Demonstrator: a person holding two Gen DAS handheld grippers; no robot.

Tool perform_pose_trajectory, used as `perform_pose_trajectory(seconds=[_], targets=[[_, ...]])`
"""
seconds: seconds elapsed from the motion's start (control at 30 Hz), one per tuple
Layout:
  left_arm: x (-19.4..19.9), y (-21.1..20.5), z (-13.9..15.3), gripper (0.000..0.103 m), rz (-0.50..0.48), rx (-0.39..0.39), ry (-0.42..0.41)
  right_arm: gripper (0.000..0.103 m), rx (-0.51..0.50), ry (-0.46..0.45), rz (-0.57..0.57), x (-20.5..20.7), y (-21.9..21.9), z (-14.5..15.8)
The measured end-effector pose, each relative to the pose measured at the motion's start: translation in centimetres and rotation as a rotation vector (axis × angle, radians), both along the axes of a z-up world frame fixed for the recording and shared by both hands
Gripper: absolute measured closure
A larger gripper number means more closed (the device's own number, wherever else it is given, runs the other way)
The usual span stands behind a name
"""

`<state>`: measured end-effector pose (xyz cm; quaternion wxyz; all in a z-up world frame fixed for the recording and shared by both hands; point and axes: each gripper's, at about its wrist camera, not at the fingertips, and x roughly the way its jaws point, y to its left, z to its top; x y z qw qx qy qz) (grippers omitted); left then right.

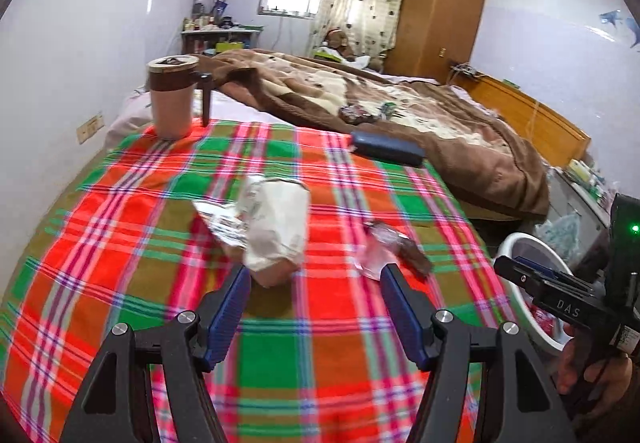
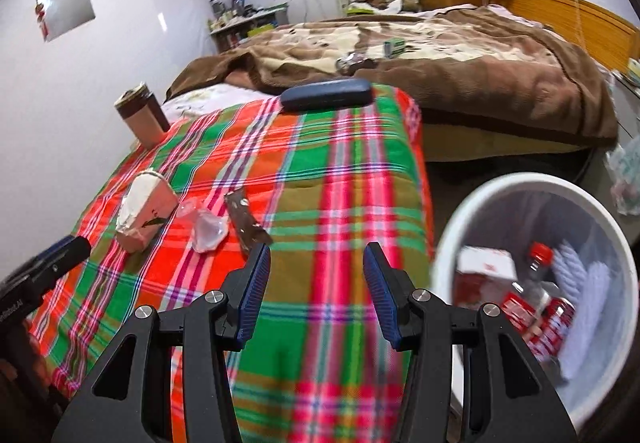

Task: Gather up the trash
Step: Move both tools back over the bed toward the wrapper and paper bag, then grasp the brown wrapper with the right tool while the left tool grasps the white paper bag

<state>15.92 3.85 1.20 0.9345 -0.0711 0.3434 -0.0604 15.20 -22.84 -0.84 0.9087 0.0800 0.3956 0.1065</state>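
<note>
1. Hovering over the plaid cloth [image 1: 280, 355], the left gripper [image 1: 314, 275] had its jaws partly apart and held nothing; only cloth showed between the blue pads [image 1: 224, 319].
2. The right gripper [image 2: 316, 255] likewise stood part-open and empty above the cloth's near edge.
3. Just past the left fingertips, at 11 o'clock, lay a crumpled white carton [image 1: 276, 227] on a bit of foil [image 1: 218, 221].
4. At 1 o'clock from that gripper, touching the right finger's tip in the view, sat a clear plastic wrapper [image 1: 376, 255] with a brown wrapper [image 1: 412, 255] beside it.
5. In the right view the same three pieces lay at 10 to 11 o'clock: carton [image 2: 144, 211], clear wrapper [image 2: 208, 229], brown wrapper [image 2: 244, 219].
6. A white bin [image 2: 472, 219] stood on the floor at 3 o'clock of the right gripper, holding a red-capped bottle [image 2: 536, 295] and a box [image 2: 484, 267].
7. Farther off, a dark case [image 2: 326, 94] lay at 12 o'clock on the cloth's far edge and a cup [image 1: 172, 95] at 10 o'clock.
8. Beyond them spread a brown blanket [image 2: 460, 79].
</note>
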Motion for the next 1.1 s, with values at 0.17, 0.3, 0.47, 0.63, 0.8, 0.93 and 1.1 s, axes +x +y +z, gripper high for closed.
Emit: perform_pose_trajectory(seconds=[0.17, 0.3, 0.47, 0.63, 0.8, 0.93, 1.1], targets=[[2.4, 0.6, -0.8, 0.036, 0.008, 0.039, 0.042, 0.053, -0.036, 0.033, 0.057, 2.2, 1.9, -0.8], [3.7, 0.7, -1.3, 0.036, 0.002, 0.045, 0.051, 0.053, -0.033, 0.046, 0.095, 3.5, 2.7, -1.1], [4.9, 0.2, -1.7, 0.036, -0.010, 0.050, 0.053, 0.054, -0.039, 0.059, 0.137, 4.0, 3.7, -1.7], [5.8, -0.5, -2.2, 0.036, -0.004, 0.085, 0.065, 0.059, -0.042, 0.057, 0.159, 4.4, 4.1, -1.9], [6.4, -0.7, -2.7, 0.036, 0.003, 0.091, 0.076, 0.059, -0.045, 0.048, 0.198, 4.7, 4.9, -1.9], [6.6, -0.9, -3.1, 0.044, 0.014, 0.098, 0.084, 0.059, -0.077, 0.062, 0.221, 5.1, 5.7, -2.4], [6.8, -0.9, -3.3, 0.054, 0.019, 0.108, 0.087, 0.071, -0.082, 0.084, 0.220, 5.4, 5.9, -2.9]])
